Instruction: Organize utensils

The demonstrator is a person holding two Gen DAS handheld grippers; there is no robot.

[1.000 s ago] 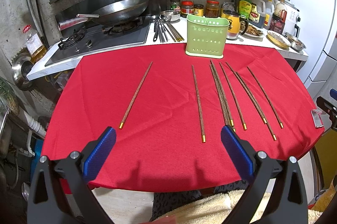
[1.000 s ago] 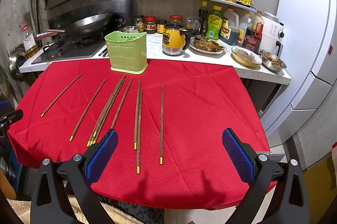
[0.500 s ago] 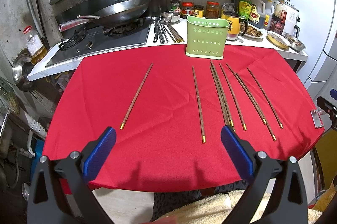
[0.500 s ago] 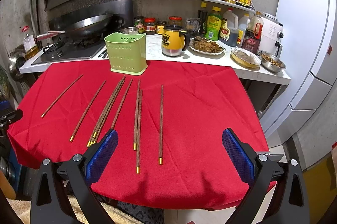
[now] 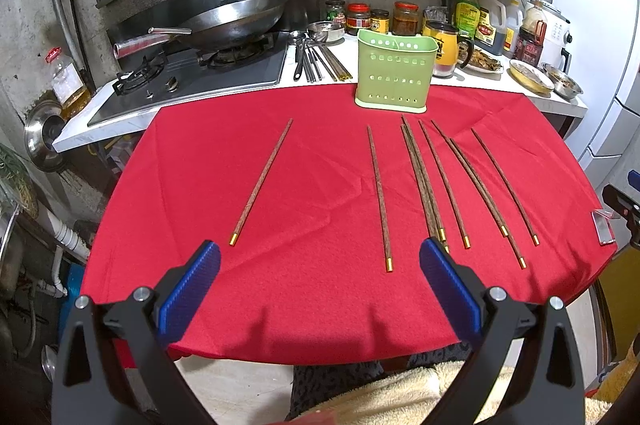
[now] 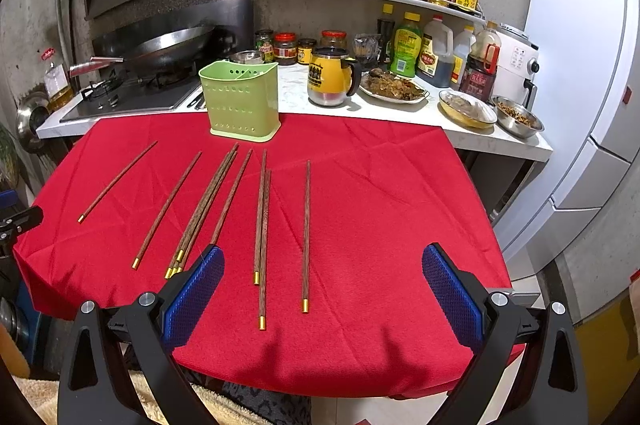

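My left gripper (image 5: 319, 267) sits at the near edge of the red tablecloth (image 5: 312, 193), blue pads wide apart, holding nothing; my right gripper (image 6: 323, 271) likewise, spread wide and holding nothing. On the cloth lie wooden chopsticks with gold-capped ends pointing toward me. From the left wrist view, a lone chopstick (image 5: 262, 182) lies off to the left, well apart from the rest, then a single one (image 5: 378, 197), then a tight bundle (image 5: 422, 181) touching each other, then more singles fanning right, the outermost (image 5: 505, 187) near the cloth's right side. In the right wrist view the rightmost chopstick (image 6: 306, 235) lies between my fingers, just beside a pair (image 6: 262, 225) that overlaps lengthwise. Past the chopstick tips stands the green perforated utensil holder (image 5: 395, 71) upright at the far edge of the cloth, with a divider inside. Behind it on the white counter: a yellow mug (image 6: 330, 77) with dark print I can't read, a plate of cooked food (image 6: 394, 87), two metal bowls, red-lidded jars and sauce bottles with labels too small to read. Loose metal utensils (image 5: 310, 59) lie beside the gas stove, where a wok (image 5: 232, 19) sits.
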